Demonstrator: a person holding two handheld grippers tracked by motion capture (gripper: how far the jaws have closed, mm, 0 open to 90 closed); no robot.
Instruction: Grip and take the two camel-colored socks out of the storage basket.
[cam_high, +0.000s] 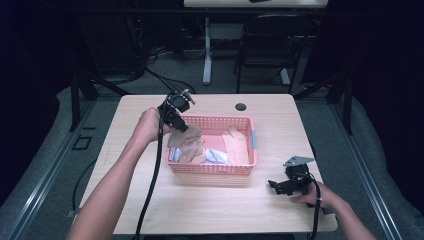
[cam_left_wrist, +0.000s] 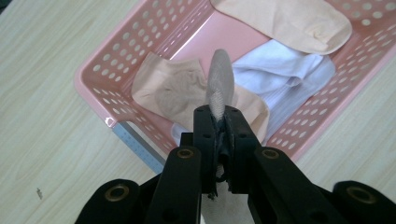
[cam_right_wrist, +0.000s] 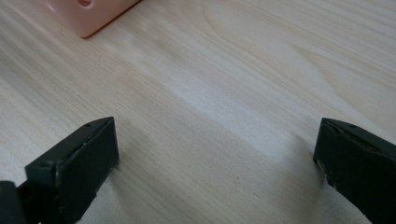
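Note:
A pink perforated basket (cam_high: 240, 169) sits mid-table with several socks in it: peach ones (cam_high: 236, 145) and a white one (cam_high: 217, 156). My left gripper (cam_high: 181, 126) hangs over the basket's left end, shut on a tan-brown sock (cam_high: 186, 137) that dangles into the basket. In the left gripper view the same brown sock (cam_left_wrist: 219, 81) sticks out from between the closed jaws, above a peach sock (cam_left_wrist: 166, 88), a white sock (cam_left_wrist: 280, 77) and the basket (cam_left_wrist: 100, 65). My right gripper (cam_high: 276, 186) rests low on the table right of the basket, jaws wide open over bare wood (cam_right_wrist: 215, 112).
The light wooden table (cam_high: 150, 210) has free room in front of and beside the basket. A small round hole (cam_high: 241, 106) lies near the far edge. A black chair (cam_high: 265, 45) and a table leg (cam_high: 207, 55) stand beyond. A basket corner (cam_right_wrist: 86, 18) is close to my right gripper.

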